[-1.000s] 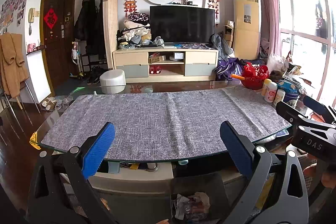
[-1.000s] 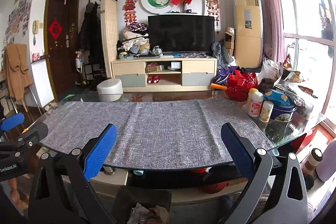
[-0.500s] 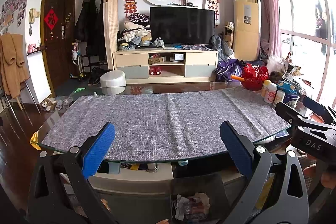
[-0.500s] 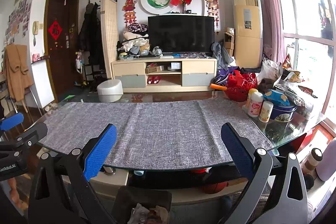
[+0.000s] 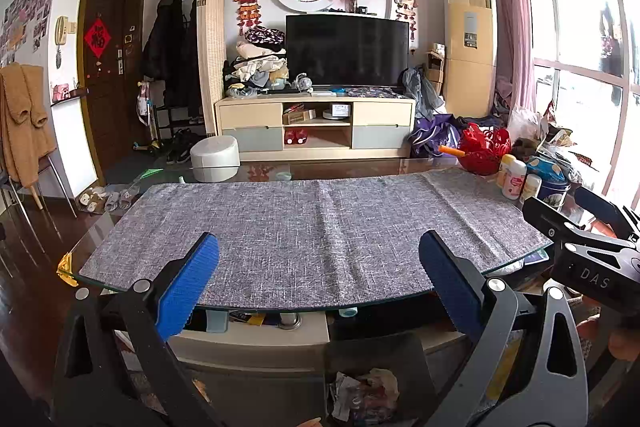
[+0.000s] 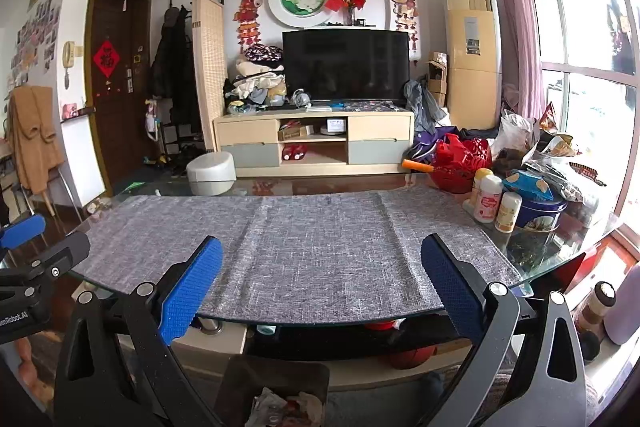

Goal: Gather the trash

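1. We are facing one glass table (image 5: 100, 239) under one grey cloth (image 5: 312, 227).
2. We are holding two grippers, left gripper (image 5: 320, 283) and right gripper (image 6: 322, 285), both spread wide and empty.
3. We are seeing one trash bin (image 5: 376, 359) holding crumpled trash (image 5: 366, 393), low between the fingers, below the table edge.

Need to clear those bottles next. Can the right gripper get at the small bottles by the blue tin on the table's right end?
Probably yes. The right gripper is open and empty, and the bottles stand at the grey mat's right edge with nothing between; the blue tin crowds them from behind.
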Available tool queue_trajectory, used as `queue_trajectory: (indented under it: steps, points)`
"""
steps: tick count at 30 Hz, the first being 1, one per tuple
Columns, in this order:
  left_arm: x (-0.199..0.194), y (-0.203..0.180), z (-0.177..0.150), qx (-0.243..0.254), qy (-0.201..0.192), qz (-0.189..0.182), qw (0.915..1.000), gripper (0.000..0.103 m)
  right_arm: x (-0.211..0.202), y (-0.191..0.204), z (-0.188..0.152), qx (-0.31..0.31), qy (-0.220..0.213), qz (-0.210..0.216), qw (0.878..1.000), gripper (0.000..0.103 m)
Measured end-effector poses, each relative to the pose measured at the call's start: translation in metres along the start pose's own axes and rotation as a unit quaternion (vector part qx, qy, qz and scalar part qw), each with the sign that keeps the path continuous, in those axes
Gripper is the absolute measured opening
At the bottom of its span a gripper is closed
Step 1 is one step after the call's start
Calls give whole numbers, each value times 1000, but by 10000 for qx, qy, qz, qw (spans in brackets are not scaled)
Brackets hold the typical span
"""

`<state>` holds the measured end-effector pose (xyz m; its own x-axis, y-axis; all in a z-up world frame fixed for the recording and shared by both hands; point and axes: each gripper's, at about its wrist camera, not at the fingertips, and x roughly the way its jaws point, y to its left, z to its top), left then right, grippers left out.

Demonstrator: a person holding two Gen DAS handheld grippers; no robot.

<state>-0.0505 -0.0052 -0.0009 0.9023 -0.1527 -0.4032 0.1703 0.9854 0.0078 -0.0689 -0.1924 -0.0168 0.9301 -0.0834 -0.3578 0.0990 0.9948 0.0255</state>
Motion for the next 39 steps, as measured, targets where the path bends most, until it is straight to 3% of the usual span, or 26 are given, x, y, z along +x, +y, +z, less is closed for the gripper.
queue_trajectory:
  steps: [16,26,34,39]
  points:
    - [-1,3,4,-86,20,-122,9999,95,0,4,-1,-3,22,-5,10000,100]
    - [5,13,3,-472,145,-207,9986,95,1,1,-2,7,26,-17,10000,100]
    - [4,12,-3,-431,25,-388,9983,95,2,1,-3,21,48,-17,10000,100]
    - [5,12,-4,-402,41,-300,9987,95,3,0,-4,19,71,-10,10000,100]
